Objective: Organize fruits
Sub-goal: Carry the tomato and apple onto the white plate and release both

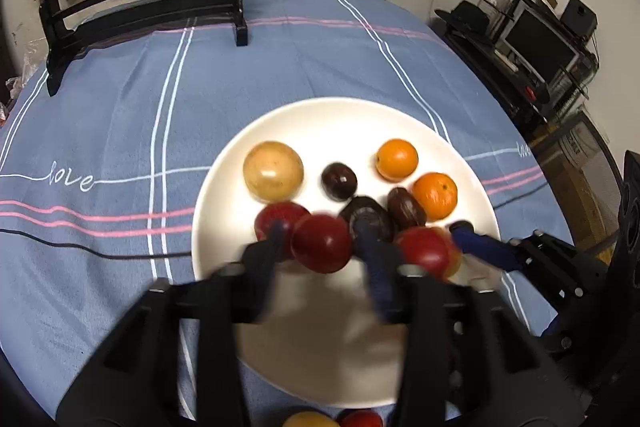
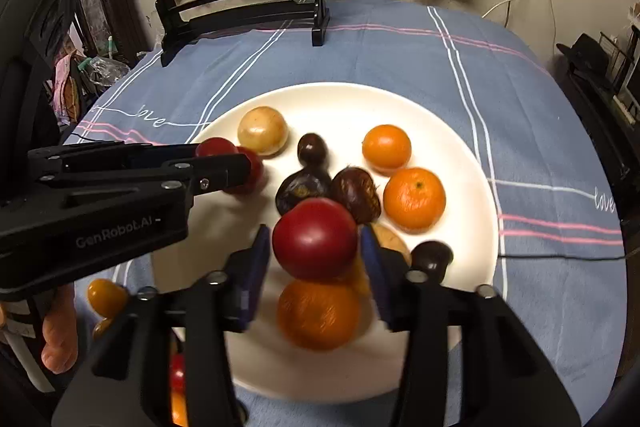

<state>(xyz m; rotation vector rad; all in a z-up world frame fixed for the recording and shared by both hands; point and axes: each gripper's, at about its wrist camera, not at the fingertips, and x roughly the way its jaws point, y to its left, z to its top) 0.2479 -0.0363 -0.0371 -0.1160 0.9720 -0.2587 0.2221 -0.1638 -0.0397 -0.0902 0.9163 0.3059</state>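
Both hands are over the white plate [image 1: 400, 367], dropping fruit onto it, i.e. the release step of the sorting. Left gripper [image 1: 320, 247] has a red fruit [image 1: 322, 243] between its blue-padded fingers [image 1: 374, 267]. Jaws stand apart w/ gaps both sides of the fruit, so it's let go, not clamped. Picture is blurred there, so can't tell if the fruit already sits on the plate.

Right gripper [image 2: 316, 267] is same story: jaws apart, another red fruit [image 2: 314, 239] between them w/ daylight each side. Below it sits an orange [image 2: 318, 315] near the plate's front edge.

Already on the plate: a tan round fruit [image 1: 273, 171], two oranges [image 1: 397, 159] at the far right side, a few dark plums or similar [image 1: 339, 181] in the middle, and one more red one [image 1: 276, 219] just behind the left claw. Reds cluster at the front-left, oranges right, so grouping by kind seems well along.

More fruit lies off the plate by its front edge, a yellow one [image 2: 106, 297] incl. Next, I'd say: lift both claws clear w/o nudging the reds, which would roll easily, then go for those strays.
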